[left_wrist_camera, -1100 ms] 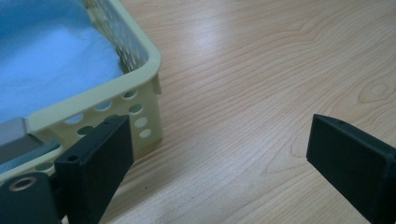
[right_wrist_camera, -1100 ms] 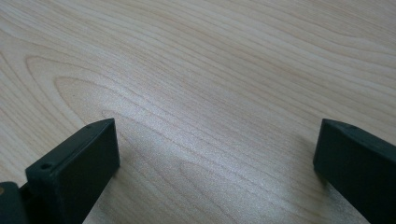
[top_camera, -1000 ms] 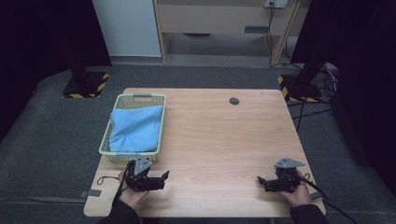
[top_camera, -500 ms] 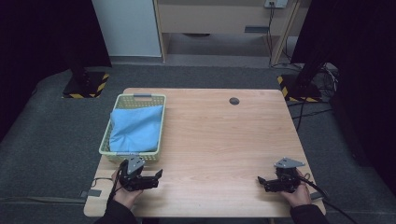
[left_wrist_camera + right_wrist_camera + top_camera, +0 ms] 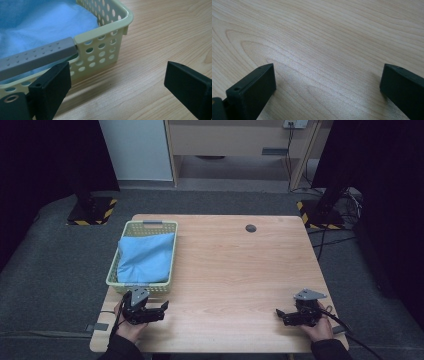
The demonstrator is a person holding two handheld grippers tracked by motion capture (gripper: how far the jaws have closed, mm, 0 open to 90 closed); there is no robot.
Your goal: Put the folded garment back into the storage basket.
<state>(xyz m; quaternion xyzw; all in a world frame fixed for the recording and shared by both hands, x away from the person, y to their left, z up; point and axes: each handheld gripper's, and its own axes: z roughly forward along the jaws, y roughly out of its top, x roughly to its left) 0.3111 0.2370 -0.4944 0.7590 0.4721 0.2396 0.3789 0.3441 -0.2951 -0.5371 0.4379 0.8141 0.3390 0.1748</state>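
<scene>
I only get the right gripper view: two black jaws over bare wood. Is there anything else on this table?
Observer: Yes. A yellow basket stands on the left half of the table, far from the right tool.
Operator: Is anything in it?
Observer: A blue cloth covers most of its inside.
Operator: And what's the other hand doing?
Observer: It holds the left tool open, close to the basket's near end, just by the grey handle, and it is gripping nothing.
</scene>
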